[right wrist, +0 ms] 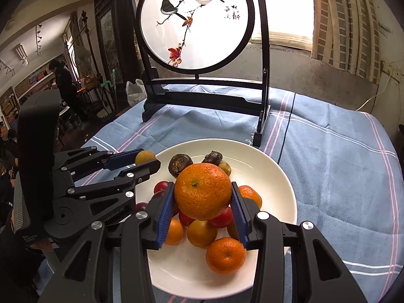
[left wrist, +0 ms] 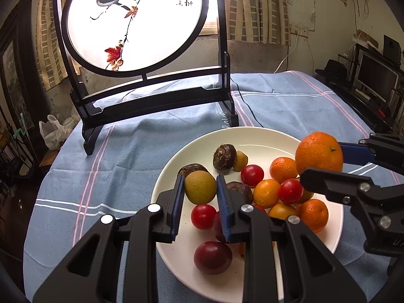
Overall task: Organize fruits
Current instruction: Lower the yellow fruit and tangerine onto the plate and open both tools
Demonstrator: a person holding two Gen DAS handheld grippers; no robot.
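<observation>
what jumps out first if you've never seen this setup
The big orange clamped in the right claw above a white plate heaped with fruit. Next, the left claw pinching a small greenish-brown fruit over the plate's left rim. Behind them, a glowing round bird-painting screen stands on the blue cloth.

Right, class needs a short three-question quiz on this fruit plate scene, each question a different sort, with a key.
1. True or false: the right gripper holds a large orange above the white plate.
2. What does the left gripper hold? A) a red plum B) a small yellow-green fruit C) nothing
3. Fill in: behind the plate, on the blue striped cloth, stands a round screen painted with two ____.

Key: 1 true; 2 B; 3 birds.
</observation>
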